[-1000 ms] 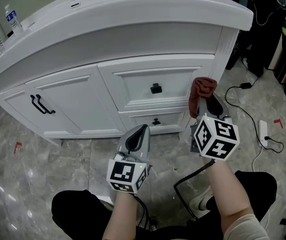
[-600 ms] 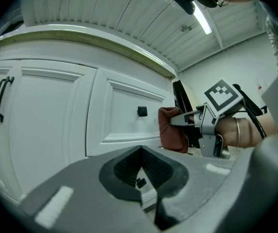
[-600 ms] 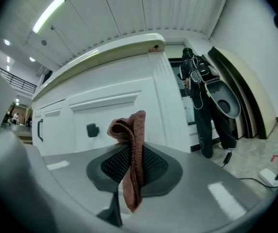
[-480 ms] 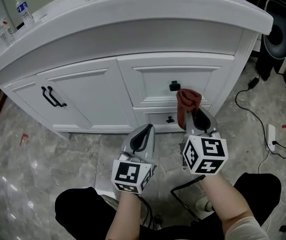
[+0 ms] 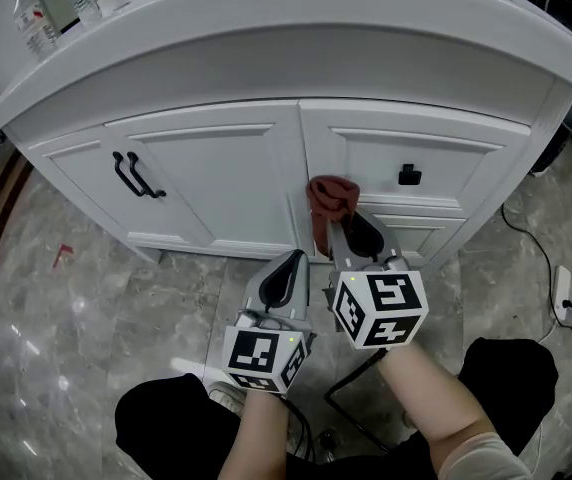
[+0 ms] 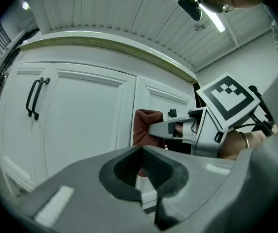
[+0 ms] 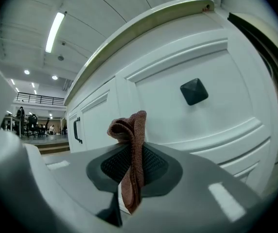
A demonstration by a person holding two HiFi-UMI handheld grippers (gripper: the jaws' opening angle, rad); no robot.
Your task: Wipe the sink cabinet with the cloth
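Since our right claw [image 5: 340, 230] is clamped on the cloth [image 5: 328, 196], bunched right up by the cabinet [image 5: 216, 178] front between door and drawers, we'd press it flat and wipe in long overlapping strokes, with the closed, empty left claw [image 5: 288, 270] held clear.

Head view looks down; both gripper views (low, close) face cabinet [image 5: 206, 178].

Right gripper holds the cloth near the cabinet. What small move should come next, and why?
Probably ease the right gripper forward to press the cloth onto the cabinet front: the cloth is clamped, bunched ahead of the jaws, right by that front, but contact isn't clear.
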